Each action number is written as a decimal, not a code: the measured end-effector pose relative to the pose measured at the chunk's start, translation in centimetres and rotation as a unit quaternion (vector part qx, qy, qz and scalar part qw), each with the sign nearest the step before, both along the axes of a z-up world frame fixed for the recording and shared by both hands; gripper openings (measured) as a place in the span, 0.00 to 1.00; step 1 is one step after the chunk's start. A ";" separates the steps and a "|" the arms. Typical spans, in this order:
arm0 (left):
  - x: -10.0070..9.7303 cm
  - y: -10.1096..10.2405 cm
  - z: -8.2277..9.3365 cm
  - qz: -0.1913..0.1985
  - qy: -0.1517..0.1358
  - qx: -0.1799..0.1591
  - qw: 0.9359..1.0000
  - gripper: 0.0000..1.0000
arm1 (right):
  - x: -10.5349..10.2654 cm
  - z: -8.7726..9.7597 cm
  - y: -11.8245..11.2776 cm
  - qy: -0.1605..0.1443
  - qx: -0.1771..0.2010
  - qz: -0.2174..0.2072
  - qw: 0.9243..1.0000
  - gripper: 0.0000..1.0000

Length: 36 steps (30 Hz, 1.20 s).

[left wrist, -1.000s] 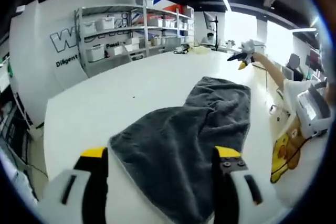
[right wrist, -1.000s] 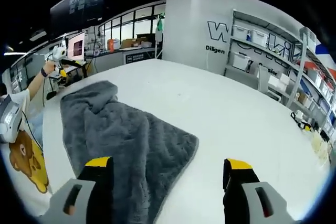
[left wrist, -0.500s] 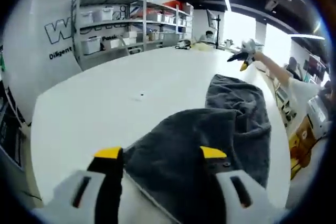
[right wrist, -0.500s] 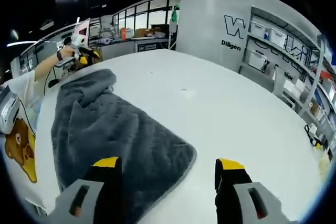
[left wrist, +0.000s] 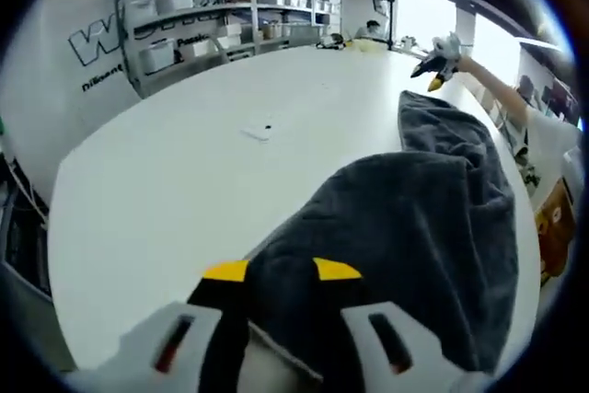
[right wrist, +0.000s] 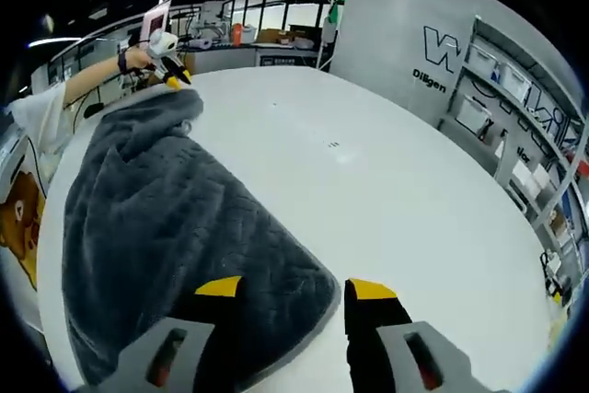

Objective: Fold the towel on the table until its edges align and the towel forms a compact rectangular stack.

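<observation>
A dark grey towel (left wrist: pixel 414 209) lies rumpled along one side of the white table (left wrist: pixel 184 163). Its near corner sits between the jaws of my left gripper (left wrist: pixel 281 271). The jaws have narrowed around the cloth, with a gap still between them. In the right gripper view, the towel (right wrist: pixel 156 200) spreads away to the left. Its other near corner, edged in light trim, lies between the jaws of my right gripper (right wrist: pixel 294 289). This gripper stands open and low over the table (right wrist: pixel 386 181).
At the towel's far end, a person's outstretched hand holds a white, yellow-tipped tool (left wrist: pixel 440 51), also seen in the right gripper view (right wrist: pixel 166 48). Their bear-print shirt (right wrist: pixel 18 218) is by the table edge. Storage shelves (left wrist: pixel 212 16) line the wall. A small white scrap (left wrist: pixel 258 131) lies mid-table.
Both grippers have dropped and moved forward onto the towel's near corners. Their jaws have drawn closer together, the left more than the right. The towel's far end has bunched up.
</observation>
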<state>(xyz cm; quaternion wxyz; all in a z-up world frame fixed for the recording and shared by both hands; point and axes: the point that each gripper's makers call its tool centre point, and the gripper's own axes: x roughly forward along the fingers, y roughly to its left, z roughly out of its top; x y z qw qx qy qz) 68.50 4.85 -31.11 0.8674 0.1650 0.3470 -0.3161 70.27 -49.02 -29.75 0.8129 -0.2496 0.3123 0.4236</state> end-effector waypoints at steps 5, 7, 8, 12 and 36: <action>0.1 0.6 -0.9 0.004 0.012 0.019 1.000 0.23 | -0.1 -0.7 -0.2 0.005 -0.011 0.005 1.000 0.42; 0.2 0.8 -1.0 0.007 0.014 0.017 1.000 0.22 | 0.0 -1.0 -0.2 0.006 -0.017 0.007 1.000 0.42; 0.3 0.7 -1.0 0.008 0.015 0.015 1.000 0.21 | 0.1 -1.1 -0.2 0.007 -0.017 0.008 1.000 0.42; 0.4 1.0 -2.2 0.012 0.030 0.026 0.999 0.20 | 0.3 -2.2 -0.4 0.015 -0.034 0.011 0.999 0.40; 0.4 0.2 -2.5 0.018 0.027 0.037 0.999 0.07 | 2.8 -4.3 0.1 0.060 0.015 -0.064 0.996 0.13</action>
